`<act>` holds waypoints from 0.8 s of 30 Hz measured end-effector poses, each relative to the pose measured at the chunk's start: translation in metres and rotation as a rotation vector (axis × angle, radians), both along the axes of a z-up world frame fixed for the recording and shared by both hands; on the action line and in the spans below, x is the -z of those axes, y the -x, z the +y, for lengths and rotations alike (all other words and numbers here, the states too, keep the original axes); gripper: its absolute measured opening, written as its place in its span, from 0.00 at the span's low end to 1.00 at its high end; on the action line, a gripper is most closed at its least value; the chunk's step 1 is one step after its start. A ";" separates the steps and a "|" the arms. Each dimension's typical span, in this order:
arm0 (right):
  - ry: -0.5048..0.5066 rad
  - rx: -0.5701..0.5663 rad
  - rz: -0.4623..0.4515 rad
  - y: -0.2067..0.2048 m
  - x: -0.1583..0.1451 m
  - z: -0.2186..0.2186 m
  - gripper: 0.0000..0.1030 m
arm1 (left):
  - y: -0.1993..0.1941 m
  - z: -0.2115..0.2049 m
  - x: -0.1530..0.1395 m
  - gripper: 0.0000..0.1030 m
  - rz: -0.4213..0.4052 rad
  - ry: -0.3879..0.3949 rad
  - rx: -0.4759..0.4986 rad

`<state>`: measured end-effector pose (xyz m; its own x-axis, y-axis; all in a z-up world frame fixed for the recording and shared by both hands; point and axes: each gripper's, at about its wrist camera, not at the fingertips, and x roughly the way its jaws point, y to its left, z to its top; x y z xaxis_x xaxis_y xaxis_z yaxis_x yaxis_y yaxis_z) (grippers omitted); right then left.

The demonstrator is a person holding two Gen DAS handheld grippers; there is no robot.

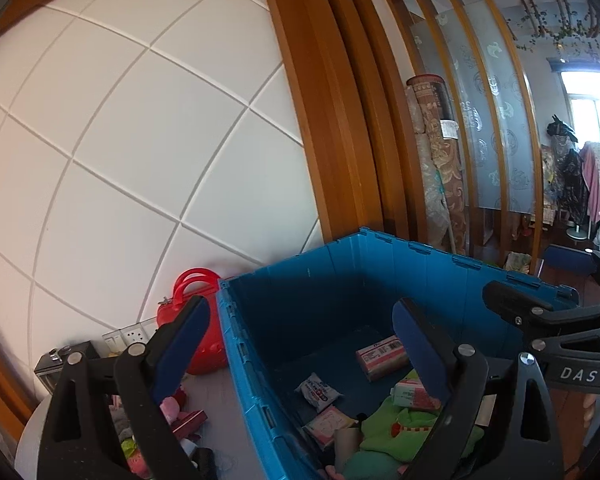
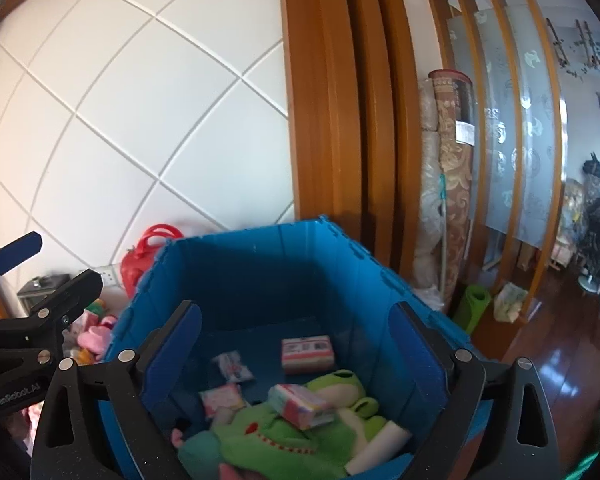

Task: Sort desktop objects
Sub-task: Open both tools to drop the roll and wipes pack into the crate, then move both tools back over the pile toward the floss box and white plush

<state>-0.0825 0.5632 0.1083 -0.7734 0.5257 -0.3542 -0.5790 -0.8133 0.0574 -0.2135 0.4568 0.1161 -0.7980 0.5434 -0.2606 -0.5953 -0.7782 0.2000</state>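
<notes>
Blue crate [image 2: 260, 264] sits on the desk [image 1: 220, 412] against the tiled wall [image 1: 120, 140], filling the desk's right side. It already holds a green frog plush [image 2: 320, 420], a pink-and-white box [image 2: 307, 354] toward its far wall, a tissue pack [image 2: 300, 406] lying on the plush, and small sachets [image 2: 232, 366] on the floor of the crate.

What we have left to sort lies on the desk along the crate's left wall: a red plastic handbag [image 1: 192, 320] at the back edge by the wall, and a heap of pink toys and packets [image 1: 172, 412] nearer the front edge, partly hidden behind the left gripper's own finger.

Left gripper [image 1: 300, 348]: jaws wide, nothing between them, straddling the crate's left wall. Right gripper [image 2: 296, 356]: jaws wide, empty, above the crate interior. We judge both are free for a new pick.

How we'd do the next pick:
- Take the left gripper, it's the closer one to the heap.
- Clear the crate's left wall before descending, since one finger hangs inside the crate.
- Go for one item on top of the heap, not the pile.
- Soft toys: pinch a bulky part, they'll squash. Flat packets: come in at an edge.
- Handbag looks rigid and slick; grab the handle loop.
- Keep the right gripper out of the crate mouth so the two don't clash.
- Release low in the crate's far, barer end.
</notes>
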 end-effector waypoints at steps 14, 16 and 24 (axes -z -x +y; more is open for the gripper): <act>0.026 -0.101 -0.012 0.019 0.012 -0.039 0.94 | 0.013 -0.066 0.010 0.91 -0.029 -0.041 -0.119; 0.032 -0.116 -0.011 0.023 0.013 -0.047 0.94 | 0.017 -0.081 0.013 0.91 -0.032 -0.041 -0.137; -0.006 -0.210 0.016 0.052 0.009 -0.114 0.99 | 0.030 -0.176 0.030 0.91 -0.026 -0.042 -0.239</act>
<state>-0.1349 0.4489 0.0994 -0.8717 0.3545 -0.3383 -0.3958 -0.9164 0.0597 -0.2431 0.2811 0.0857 -0.8985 0.3512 -0.2633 -0.3980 -0.9048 0.1514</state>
